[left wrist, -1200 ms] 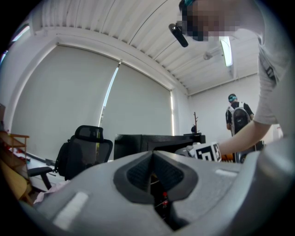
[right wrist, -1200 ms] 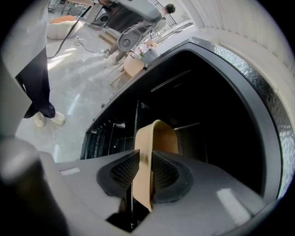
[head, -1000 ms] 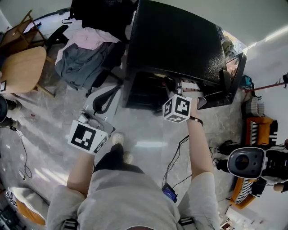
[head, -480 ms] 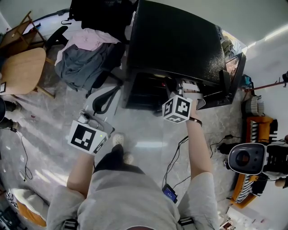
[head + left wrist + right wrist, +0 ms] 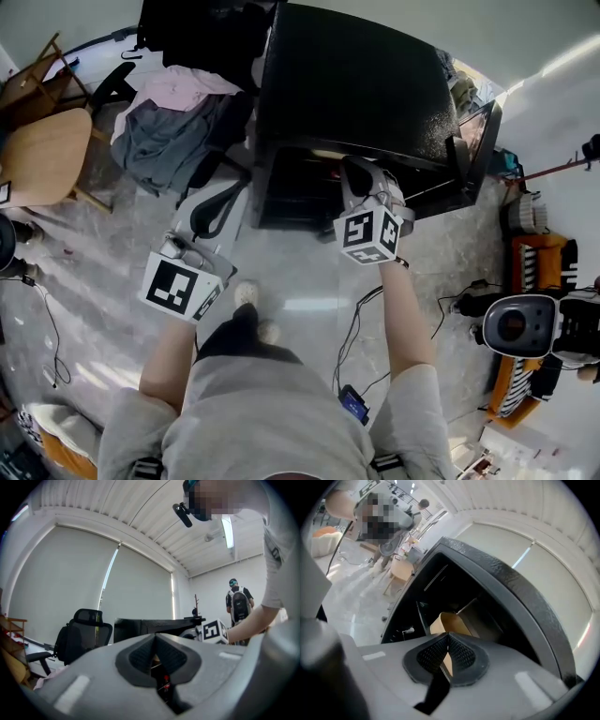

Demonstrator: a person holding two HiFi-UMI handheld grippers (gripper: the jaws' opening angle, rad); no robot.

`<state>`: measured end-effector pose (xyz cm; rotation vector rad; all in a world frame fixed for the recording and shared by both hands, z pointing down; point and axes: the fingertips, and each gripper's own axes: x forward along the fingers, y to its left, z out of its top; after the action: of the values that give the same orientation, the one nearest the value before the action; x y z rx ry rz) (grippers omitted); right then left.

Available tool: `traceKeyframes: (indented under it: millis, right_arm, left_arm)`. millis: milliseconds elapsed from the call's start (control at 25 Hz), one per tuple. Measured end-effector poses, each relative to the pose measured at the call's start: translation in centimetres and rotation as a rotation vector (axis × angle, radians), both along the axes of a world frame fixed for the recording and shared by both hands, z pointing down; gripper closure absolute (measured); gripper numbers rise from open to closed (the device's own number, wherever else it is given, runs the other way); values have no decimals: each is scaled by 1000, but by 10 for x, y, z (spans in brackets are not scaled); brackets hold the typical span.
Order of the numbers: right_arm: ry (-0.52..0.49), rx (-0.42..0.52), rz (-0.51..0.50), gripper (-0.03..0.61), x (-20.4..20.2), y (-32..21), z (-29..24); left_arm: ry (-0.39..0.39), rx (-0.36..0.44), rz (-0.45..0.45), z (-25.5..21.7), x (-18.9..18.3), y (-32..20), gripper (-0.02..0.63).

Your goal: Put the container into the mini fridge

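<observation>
Fridge at 12 o'clock in the head view, door swung open at 2, dark opening faces the person. Bare floor in front gives free room; opening edges close on both sides of the right arm. Right claw sits at the opening mouth, clamped narrow on the thin wall of the brown container; container is partly inside the opening, off any shelf as far as I can tell. Left claw at 8 o'clock, well apart from the fridge, pads together, nothing between them. Clothes pile on a chair at 10, just beside the fridge's left edge. Wooden worktop at 9. Cable on the floor at 5.
</observation>
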<state>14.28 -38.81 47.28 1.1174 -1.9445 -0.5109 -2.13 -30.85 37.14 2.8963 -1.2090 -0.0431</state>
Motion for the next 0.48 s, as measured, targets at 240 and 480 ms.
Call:
traceKeyframes:
  millis: [240, 480]
  right_arm:
    - [-293, -27, 58, 580, 0, 23, -20]
    - [-477, -47, 101, 580, 2, 49, -31]
  left_arm:
    - [-3, 14, 14, -7, 6, 11, 612]
    - [-19, 32, 37, -12, 15, 25, 612]
